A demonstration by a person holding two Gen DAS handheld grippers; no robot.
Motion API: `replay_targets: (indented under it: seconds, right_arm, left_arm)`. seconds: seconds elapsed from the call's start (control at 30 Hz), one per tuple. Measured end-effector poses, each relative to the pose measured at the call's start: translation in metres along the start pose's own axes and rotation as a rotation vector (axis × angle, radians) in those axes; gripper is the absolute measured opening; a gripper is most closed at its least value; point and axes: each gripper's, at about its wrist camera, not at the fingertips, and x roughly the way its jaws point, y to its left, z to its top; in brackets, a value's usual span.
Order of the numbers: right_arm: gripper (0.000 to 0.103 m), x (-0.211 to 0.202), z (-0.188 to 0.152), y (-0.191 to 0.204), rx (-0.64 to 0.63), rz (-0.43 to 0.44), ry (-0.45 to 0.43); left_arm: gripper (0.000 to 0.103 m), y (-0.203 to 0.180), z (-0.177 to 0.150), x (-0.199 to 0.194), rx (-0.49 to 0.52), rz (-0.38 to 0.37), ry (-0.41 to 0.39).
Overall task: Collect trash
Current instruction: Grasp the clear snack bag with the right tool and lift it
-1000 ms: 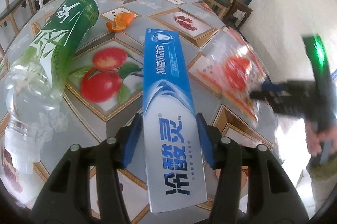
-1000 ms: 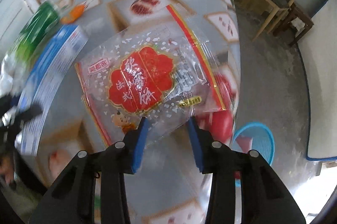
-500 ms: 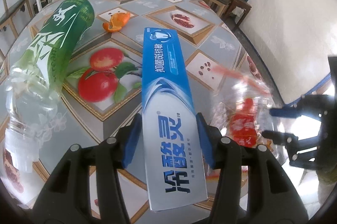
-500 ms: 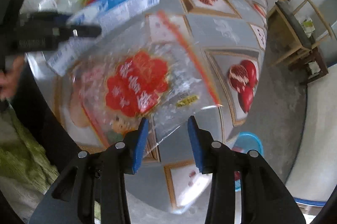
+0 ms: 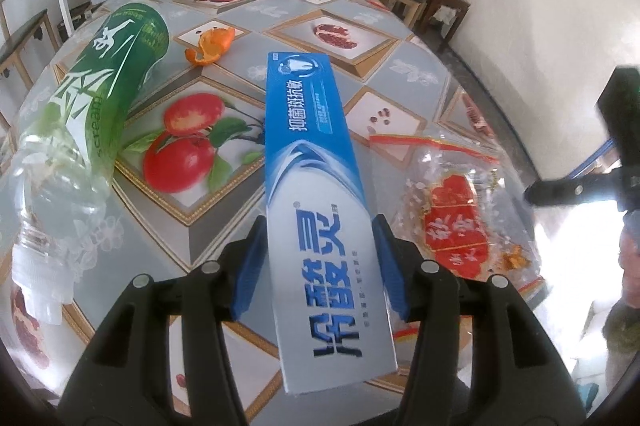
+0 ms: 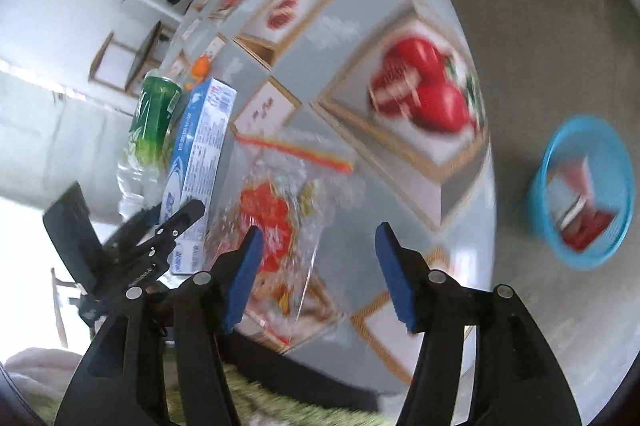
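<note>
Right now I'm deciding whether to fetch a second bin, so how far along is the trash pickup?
Early. Done: the blue basket on the floor already holds some red and white packaging. In hand: the left gripper clamps the toothpaste box; the right gripper is open, the snack wrapper lying on the table. Left: that wrapper, the green bottle and the orange peel.

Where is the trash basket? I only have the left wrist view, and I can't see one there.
Observer: The right wrist view shows a blue basket on the floor, beyond the table edge.
Operator: Anything in it?
Observer: Yes, red and white packaging, too blurred to identify.
Operator: Is the right gripper gripping the snack bag?
Observer: No. The right gripper is open, jaws wide apart; the snack bag lies on the table.
</note>
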Motion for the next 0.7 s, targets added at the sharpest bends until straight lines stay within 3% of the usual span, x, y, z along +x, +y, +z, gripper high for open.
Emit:
replay_targets:
  seconds: [0.27,0.47,0.63,0.7]
  right_arm:
    - [0.057,0.030,-0.005,-0.007,0.140,0.236,0.067]
    - [0.056,0.042,-0.005,-0.008,0.221,0.398,0.063]
    - [0.045,0.048,-0.005,0.001,0.196,0.346,0.058]
    - [0.033,0.050,-0.005,0.003,0.188,0.308,0.050]
  left_arm:
    - [0.059,-0.018,-0.008,0.002,0.097,0.033,-0.006]
    - [0.060,-0.027,-0.012,0.003,0.150,0.069,-0.012]
    - [0.060,-0.025,-0.012,0.002,0.140,0.054,-0.018]
    - [0.060,-0.024,-0.013,0.001,0.131,0.045,-0.019]
